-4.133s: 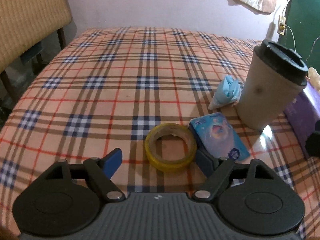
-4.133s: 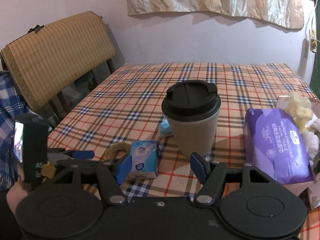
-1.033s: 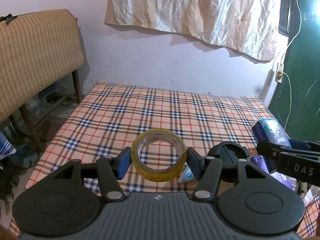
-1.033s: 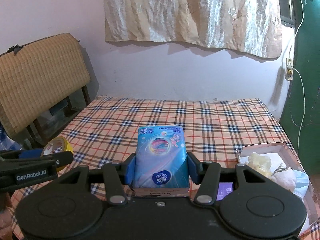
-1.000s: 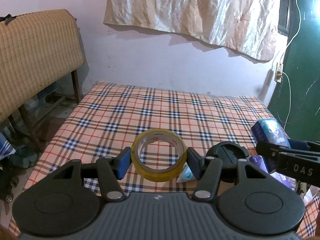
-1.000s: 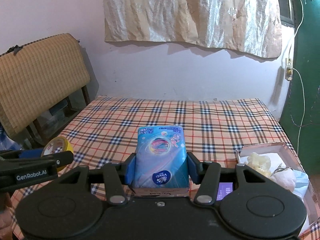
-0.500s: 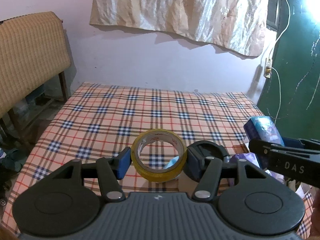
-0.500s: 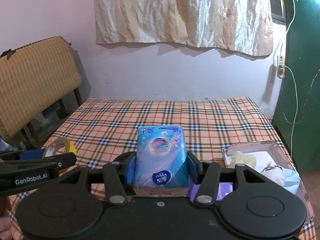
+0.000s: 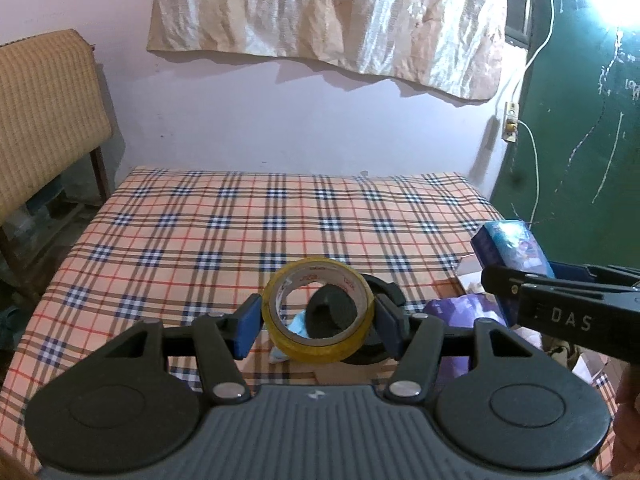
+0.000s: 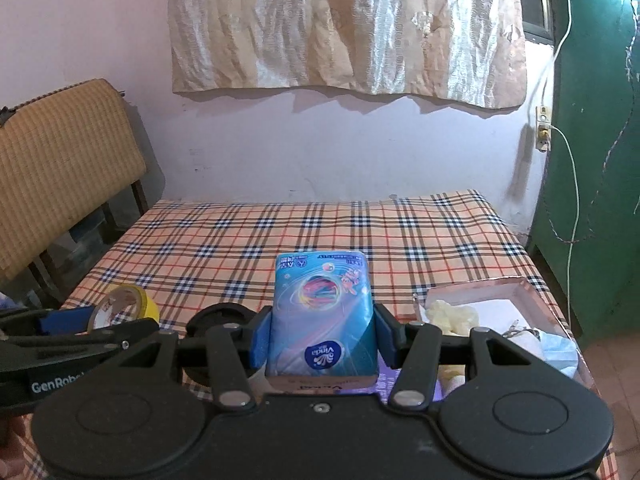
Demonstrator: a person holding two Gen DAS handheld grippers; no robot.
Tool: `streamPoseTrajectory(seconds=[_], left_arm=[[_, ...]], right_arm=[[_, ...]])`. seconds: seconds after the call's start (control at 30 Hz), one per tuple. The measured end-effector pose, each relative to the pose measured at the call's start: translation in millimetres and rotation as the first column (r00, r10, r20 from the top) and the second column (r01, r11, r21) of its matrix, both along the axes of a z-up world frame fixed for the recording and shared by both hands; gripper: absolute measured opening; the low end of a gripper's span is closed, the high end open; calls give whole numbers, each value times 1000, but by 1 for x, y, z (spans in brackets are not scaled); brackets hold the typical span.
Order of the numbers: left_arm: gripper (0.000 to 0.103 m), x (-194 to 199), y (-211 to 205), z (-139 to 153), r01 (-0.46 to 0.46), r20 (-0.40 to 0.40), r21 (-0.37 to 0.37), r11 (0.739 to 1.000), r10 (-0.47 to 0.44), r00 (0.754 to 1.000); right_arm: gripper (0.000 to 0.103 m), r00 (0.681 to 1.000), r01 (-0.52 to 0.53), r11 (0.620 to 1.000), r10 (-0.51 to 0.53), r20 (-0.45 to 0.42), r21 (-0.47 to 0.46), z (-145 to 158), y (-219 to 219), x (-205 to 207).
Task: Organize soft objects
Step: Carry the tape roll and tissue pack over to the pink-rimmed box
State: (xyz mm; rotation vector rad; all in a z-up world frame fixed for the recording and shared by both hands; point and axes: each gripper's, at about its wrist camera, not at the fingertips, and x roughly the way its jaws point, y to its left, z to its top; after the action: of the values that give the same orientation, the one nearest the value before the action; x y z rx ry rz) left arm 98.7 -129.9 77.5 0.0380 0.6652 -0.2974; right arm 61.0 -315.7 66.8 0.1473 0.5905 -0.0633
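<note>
The tissue pack [image 10: 325,312] is sitting upright between the blue pads [image 10: 262,340] of the right gripper [image 10: 323,340], which are pressing on both its sides and holding it above the table [image 10: 240,240]. The tape roll [image 9: 318,316] is standing on edge between the pads [image 9: 249,326] of the left gripper [image 9: 318,326], clamped from both sides and likewise raised above the table. Relative to the tissue pack, the tape roll is lying to the left and the box [image 10: 520,292] to the right, at the table's right edge. The box is holding a yellow lump [image 10: 450,316] and a blue mask [image 10: 558,350]. A black cup lid [image 10: 218,316] is showing below the pack, to its left. A purple pack [image 9: 460,308] is lying right of the lid.
</note>
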Motion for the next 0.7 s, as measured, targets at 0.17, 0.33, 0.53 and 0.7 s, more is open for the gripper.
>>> streamPoseTrajectory(seconds=[0.17,0.33,0.53,0.7], left_arm=[[61,-1,-11,-1,21,-1,0,1000,-21,1000],[61,-4,-21,-2,44,-1,2,999,-44,999],[61,-6,-32,-3,66,-2,1,998,-66,998],[61,-9,-43,-4,90,-7,4,996,-90,996]], right_arm=[[63,1000,14,1000,-14,-2,-1,-1,-10,-2],[63,1000,29,1000,-29,-2,-2,-2,-20,-4],[63,999,51,999,-51,-5,-3,-2,-34,-9],[63,998,67,998,-67,-7,-4,-3,-46,-12]])
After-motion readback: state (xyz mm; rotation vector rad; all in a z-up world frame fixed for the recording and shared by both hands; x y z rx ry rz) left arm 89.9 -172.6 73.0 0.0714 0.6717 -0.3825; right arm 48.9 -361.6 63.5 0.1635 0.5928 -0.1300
